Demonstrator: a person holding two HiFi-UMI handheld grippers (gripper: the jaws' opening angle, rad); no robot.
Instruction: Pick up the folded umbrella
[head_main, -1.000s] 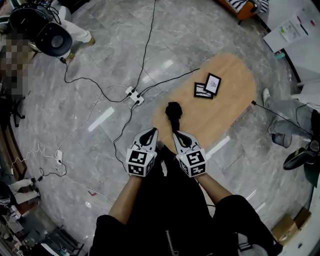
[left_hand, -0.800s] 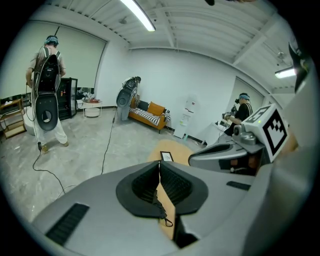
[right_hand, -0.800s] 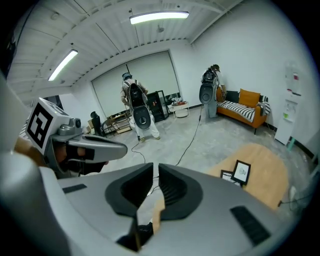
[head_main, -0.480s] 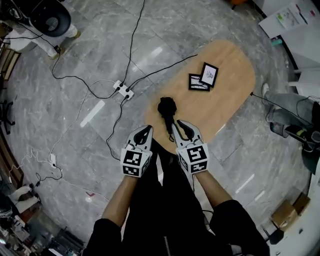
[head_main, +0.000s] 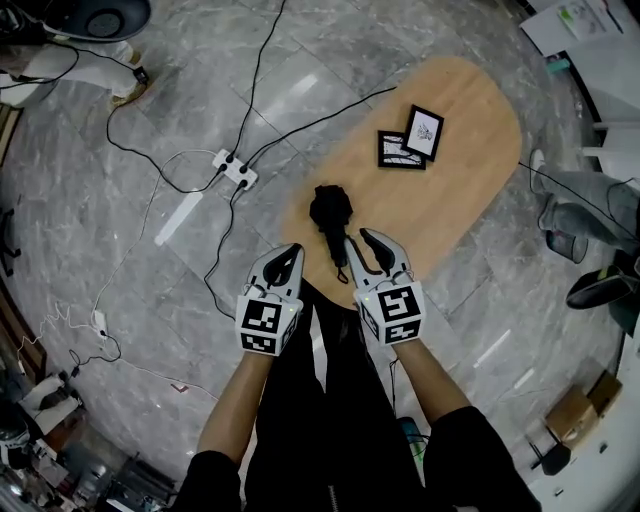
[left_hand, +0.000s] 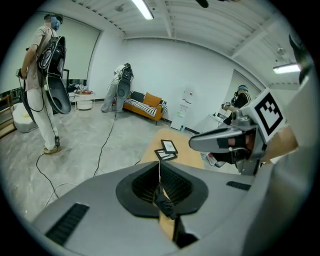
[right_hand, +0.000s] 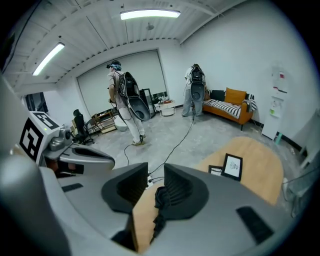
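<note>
The folded black umbrella (head_main: 330, 215) lies on the near end of an oval wooden table (head_main: 460, 180), its bunched head pointing away from me. My right gripper (head_main: 361, 241) hovers just right of the umbrella's handle end, its jaws opening with a clear gap and not touching it. In the right gripper view the umbrella (right_hand: 161, 199) shows through the gap of that gripper (right_hand: 156, 171), lying beyond the pads. My left gripper (head_main: 289, 252) hangs left of the umbrella over the table's edge, jaws together. The left gripper view shows the umbrella (left_hand: 164, 202) past the narrow slit of the left gripper (left_hand: 159, 169).
Two black picture frames (head_main: 412, 148) lie further along the table. A white power strip (head_main: 232, 167) and black cables cross the grey floor at the left. A person with equipment (head_main: 85, 25) stands far left; another person's legs (head_main: 585, 205) are at the right. A cardboard box (head_main: 575, 415) sits lower right.
Both grippers have sunk and come closer to the umbrella. The right gripper's jaws have parted from shut to a visible gap. The umbrella has not moved.
</note>
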